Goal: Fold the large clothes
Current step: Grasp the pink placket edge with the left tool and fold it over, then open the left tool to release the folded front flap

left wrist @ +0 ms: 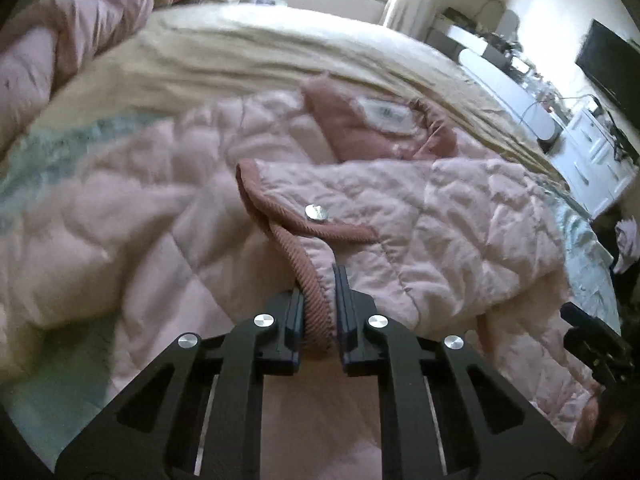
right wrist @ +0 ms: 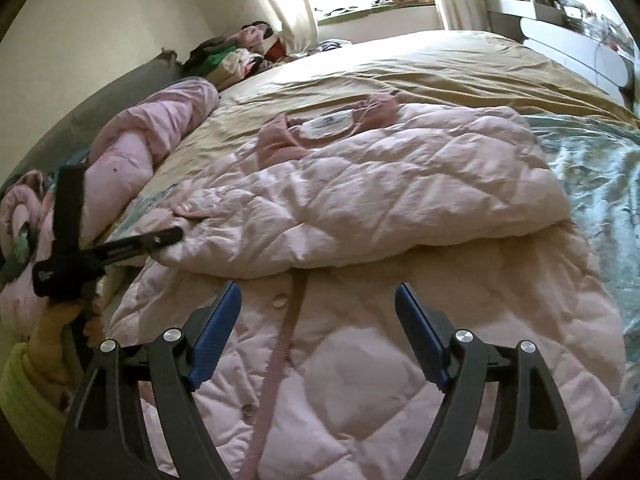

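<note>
Coat: big pink puffy quilted coat (right wrist: pixel 360 184) lay on the bed (right wrist: pixel 400 64), one side folded over its front.
Left gripper (left wrist: pixel 318 280): fingers were clamped on the darker pink ribbed edge (left wrist: pixel 308 276), near a shiny round snap (left wrist: pixel 316 213).
Right gripper (right wrist: pixel 318 300): fingers were wide apart, above the coat's lower front, holding nothing.
Feel: it looked soft, light and squishy, maybe slippery.
Best hold: the ribbed edges or the collar (right wrist: pixel 280 140), not the puffy middle.
</note>
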The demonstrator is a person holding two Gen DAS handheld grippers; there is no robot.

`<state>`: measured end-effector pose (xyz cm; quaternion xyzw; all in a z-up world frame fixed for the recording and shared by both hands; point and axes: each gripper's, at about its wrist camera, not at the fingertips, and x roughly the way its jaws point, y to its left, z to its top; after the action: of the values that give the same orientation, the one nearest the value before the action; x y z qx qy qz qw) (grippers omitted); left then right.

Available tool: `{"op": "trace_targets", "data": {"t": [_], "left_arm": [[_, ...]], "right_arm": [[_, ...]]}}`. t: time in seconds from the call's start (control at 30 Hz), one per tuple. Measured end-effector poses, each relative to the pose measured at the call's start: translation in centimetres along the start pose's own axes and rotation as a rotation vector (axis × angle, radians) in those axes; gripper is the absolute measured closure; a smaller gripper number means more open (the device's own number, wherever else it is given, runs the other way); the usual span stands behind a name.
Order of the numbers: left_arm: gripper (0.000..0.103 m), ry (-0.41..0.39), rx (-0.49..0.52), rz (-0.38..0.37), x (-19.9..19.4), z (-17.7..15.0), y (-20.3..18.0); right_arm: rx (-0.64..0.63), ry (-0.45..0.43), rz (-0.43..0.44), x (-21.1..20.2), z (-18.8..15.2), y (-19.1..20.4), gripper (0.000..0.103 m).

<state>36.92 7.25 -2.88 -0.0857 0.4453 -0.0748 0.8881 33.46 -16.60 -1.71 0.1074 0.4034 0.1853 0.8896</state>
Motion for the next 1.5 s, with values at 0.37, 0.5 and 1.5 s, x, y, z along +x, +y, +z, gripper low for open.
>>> {"op": "trace_targets", "data": {"t": [0.37,0.5,1.5], "left_arm": [[0.097,-0.109,0.072,0.07,-3.2,3.1,0.0],[0.097,-0.006,0.038,0.106,0.1,0.7,2.0],[0.086,0.045,-0.005,0.071,2.3,-1.9,3.8]], "right_arm": [[0.013,-0.099,-0.228,-2.2,3.6,-4.7,0.025],[0.016,-0.092,-0.265,-0.8,5.7,-6.0,0.025],[0.043,0.163,-0.395,11.5,8.2,-8.7,0.022]]}}
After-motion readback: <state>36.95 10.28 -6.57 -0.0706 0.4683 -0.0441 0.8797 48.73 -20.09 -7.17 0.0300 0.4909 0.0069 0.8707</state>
